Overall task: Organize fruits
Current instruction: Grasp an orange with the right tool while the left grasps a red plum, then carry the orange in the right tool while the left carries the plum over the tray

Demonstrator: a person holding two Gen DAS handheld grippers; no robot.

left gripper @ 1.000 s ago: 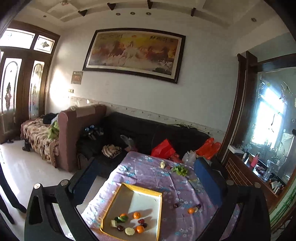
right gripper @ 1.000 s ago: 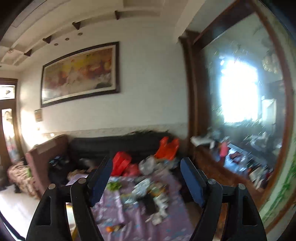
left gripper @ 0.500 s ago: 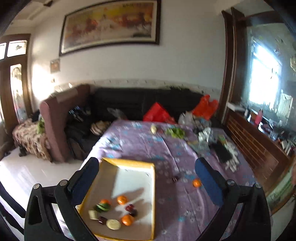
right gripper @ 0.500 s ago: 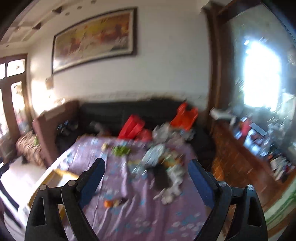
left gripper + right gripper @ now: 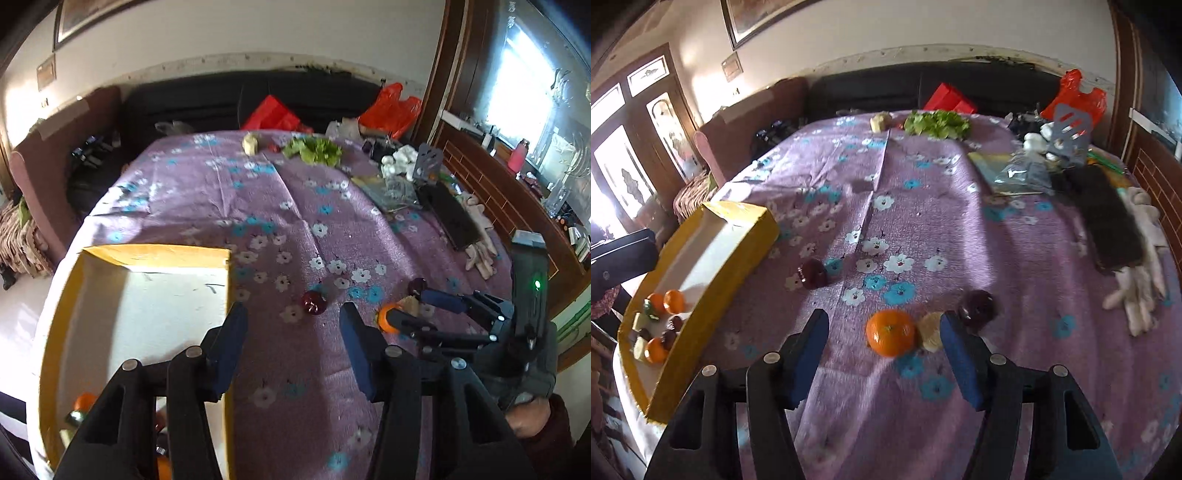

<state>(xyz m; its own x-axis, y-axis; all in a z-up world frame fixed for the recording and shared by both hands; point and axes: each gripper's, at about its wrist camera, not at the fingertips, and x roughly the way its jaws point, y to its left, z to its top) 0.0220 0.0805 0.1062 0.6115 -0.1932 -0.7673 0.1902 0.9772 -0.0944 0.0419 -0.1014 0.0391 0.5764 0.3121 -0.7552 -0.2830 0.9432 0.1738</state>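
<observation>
Fruit scattered on purple flowered tablecloth point(image 5: 923, 221) and in yellow-walled box point(image 5: 713, 295). Orange point(image 5: 891, 332) on cloth, pale fruit piece point(image 5: 931, 330) touching its right side, dark red fruit point(image 5: 977, 308) just beyond that piece. Second dark red fruit point(image 5: 812, 273) alone on cloth, between box and orange; same one at point(image 5: 314, 302) in left view. Box at left table edge: several oranges point(image 5: 670, 301), dark pieces and pale pieces bunched in near end, far end bare. Right gripper point(image 5: 882, 354) angled down over orange, jaws closing, orange and pale piece in the gap, pads not touching either. Left gripper point(image 5: 291, 343) angled down beside box wall, jaws closing, nothing between pads, second dark red fruit just beyond tips. Green leafy bunch point(image 5: 938, 123) and small pale lump point(image 5: 881, 121) at far table edge. Black flat object point(image 5: 1108, 221), white gloves point(image 5: 1141, 291) and clutter along right side. Black sofa point(image 5: 923, 88) behind table.
</observation>
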